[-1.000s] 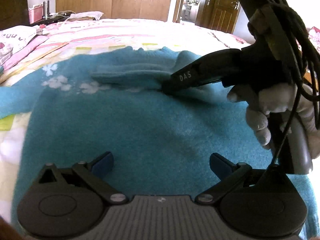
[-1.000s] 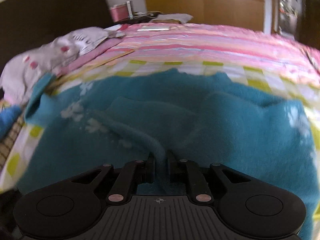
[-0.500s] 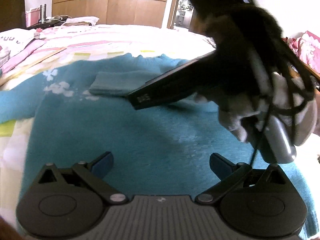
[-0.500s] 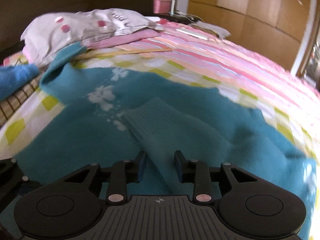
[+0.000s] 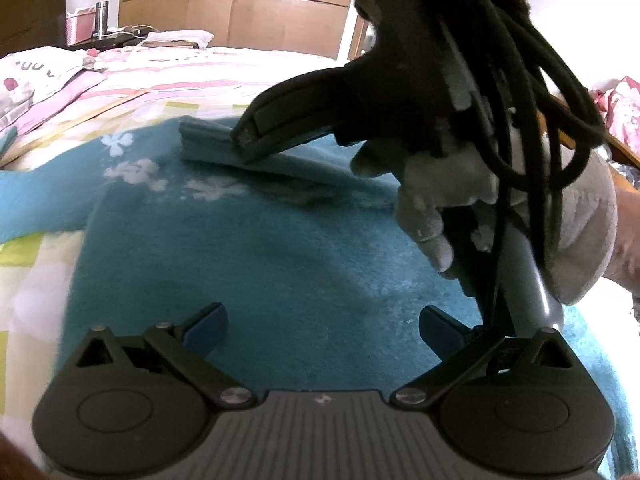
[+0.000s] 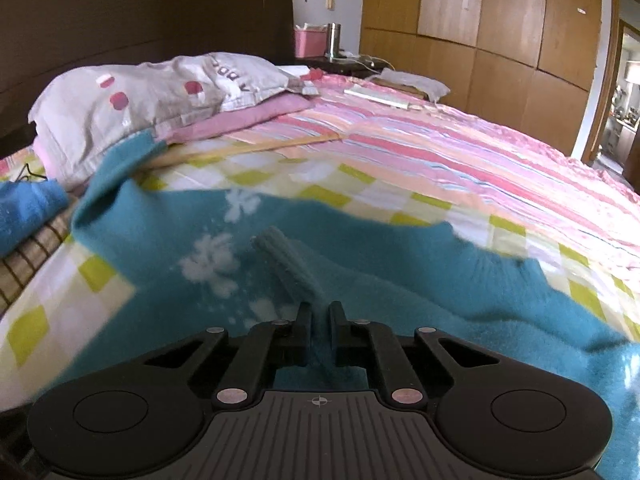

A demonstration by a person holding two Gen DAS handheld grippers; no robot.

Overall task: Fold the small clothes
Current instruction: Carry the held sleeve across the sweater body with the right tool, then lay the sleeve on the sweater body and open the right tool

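A teal sweater [image 5: 260, 260] with white flowers lies spread on the bed. Its sleeve [image 5: 204, 140] is folded across the chest. In the left wrist view my right gripper [image 5: 244, 140], held by a gloved hand [image 5: 460, 176], has closed its jaws on that sleeve near the cuff. The right wrist view shows the same grip: the right gripper [image 6: 320, 312] is shut, with the ribbed sleeve [image 6: 288, 264] running out from between its pads over the sweater [image 6: 440, 300]. My left gripper [image 5: 322, 320] hovers open above the sweater's body with nothing between its fingers.
A grey pillow [image 6: 160, 96] and a folded pink blanket [image 6: 248, 120] lie at the head of the striped bedspread [image 6: 440, 152]. A blue towel [image 6: 28, 208] sits at the left edge. A pink box [image 6: 306, 42] and metal cup [image 6: 333, 38] stand on the nightstand.
The right gripper opened over the sleeve, then shut on it again nearer the cuff. It moved left across the sweater and rolled. The left gripper stayed put and open.
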